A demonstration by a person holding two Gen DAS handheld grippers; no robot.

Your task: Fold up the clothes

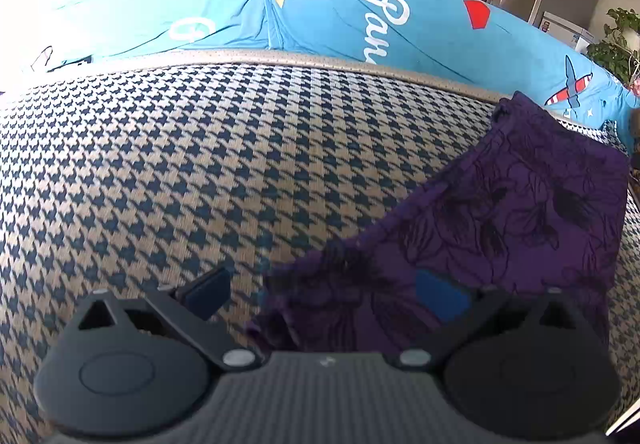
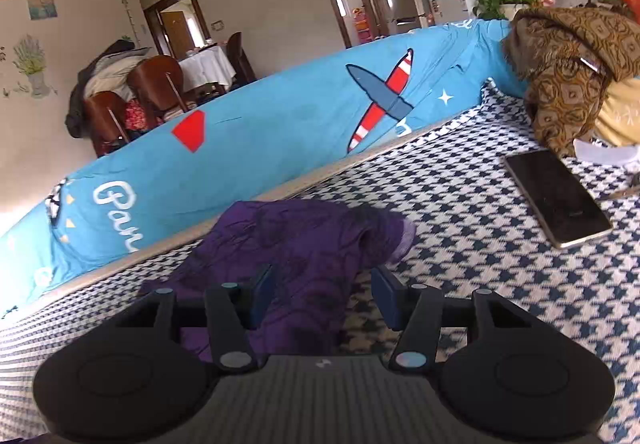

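A purple garment with a dark flower print lies on the houndstooth-patterned surface, stretching from the lower middle to the right of the left wrist view. My left gripper is open wide just above the garment's near end, its right pad over the cloth and its left pad over bare cover. In the right wrist view the same garment sits bunched and partly folded near the blue backrest. My right gripper is open, with the garment's near edge lying loose between the pads, which do not press on it.
A blue cover printed with planes and lettering runs along the far edge of the surface. A phone lies flat at the right, beside a heap of brown patterned cloth. Chairs, a table and a fridge stand behind.
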